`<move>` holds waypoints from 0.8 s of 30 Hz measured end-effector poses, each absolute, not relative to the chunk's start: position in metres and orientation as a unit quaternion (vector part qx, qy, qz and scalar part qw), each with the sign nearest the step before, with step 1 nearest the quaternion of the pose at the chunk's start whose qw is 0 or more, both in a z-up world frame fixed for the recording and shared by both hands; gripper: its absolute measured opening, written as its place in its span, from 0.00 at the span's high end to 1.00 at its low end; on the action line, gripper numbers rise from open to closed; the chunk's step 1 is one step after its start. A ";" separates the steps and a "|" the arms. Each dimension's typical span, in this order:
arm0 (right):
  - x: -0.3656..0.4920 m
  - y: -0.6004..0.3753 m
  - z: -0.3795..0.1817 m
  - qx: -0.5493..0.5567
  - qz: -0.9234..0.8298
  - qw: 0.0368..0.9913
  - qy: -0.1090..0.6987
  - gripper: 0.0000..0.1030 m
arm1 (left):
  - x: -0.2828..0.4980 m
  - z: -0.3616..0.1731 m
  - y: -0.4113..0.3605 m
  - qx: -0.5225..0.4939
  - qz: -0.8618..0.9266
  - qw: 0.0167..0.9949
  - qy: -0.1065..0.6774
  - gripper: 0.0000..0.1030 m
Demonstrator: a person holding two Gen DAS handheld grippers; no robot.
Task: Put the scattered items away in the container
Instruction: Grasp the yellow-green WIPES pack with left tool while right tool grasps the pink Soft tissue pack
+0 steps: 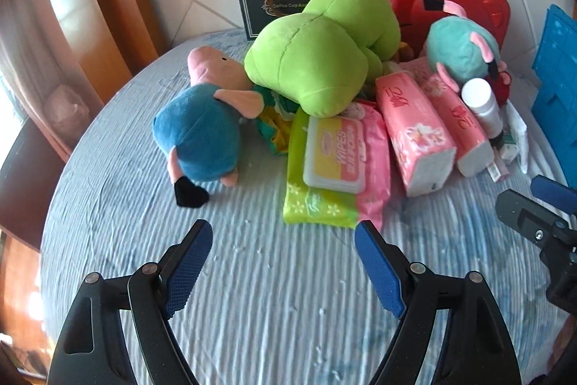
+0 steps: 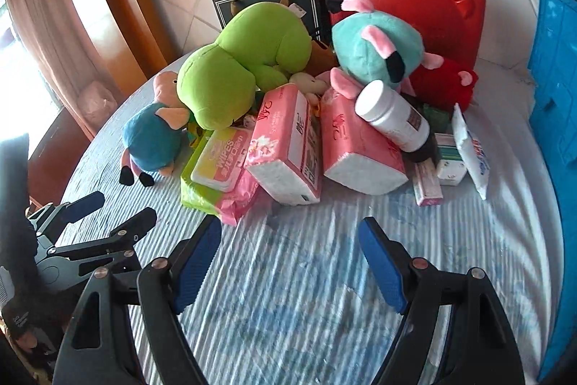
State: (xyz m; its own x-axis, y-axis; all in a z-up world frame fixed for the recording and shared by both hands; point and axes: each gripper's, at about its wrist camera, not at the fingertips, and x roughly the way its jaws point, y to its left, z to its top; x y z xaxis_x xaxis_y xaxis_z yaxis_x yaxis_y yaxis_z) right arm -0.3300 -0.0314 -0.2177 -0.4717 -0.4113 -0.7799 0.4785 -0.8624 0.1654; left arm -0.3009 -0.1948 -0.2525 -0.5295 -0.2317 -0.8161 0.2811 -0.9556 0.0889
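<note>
I hold both my left gripper (image 1: 283, 262) and right gripper (image 2: 290, 258) with fingers apart and empty above the counter (image 1: 252, 294), squared up to the toy-and-tissue heap (image 2: 285, 139), blue container (image 2: 555, 89) at right

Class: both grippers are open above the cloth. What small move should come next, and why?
Probably ease the left gripper forward onto the wipes pack: its fingers are open and empty, and that pack lies nearest, uncovered at the pile's front edge.
</note>
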 end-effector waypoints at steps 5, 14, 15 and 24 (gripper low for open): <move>-0.366 -0.073 -0.233 0.444 -0.860 0.247 0.049 0.24 | -0.326 -0.268 -0.213 0.476 -0.868 0.139 0.021 0.21; -0.400 -0.081 -0.277 0.484 -0.848 0.208 0.057 0.47 | -0.353 -0.284 -0.213 0.490 -0.864 0.115 0.018 0.21; -0.399 -0.072 -0.276 0.488 -0.846 0.208 0.049 0.49 | -0.357 -0.286 -0.208 0.492 -0.864 0.108 0.017 0.21; -0.379 -0.013 -0.273 0.508 -0.837 0.202 0.030 0.49 | -0.395 -0.317 -0.169 0.519 -0.850 0.094 -0.008 0.11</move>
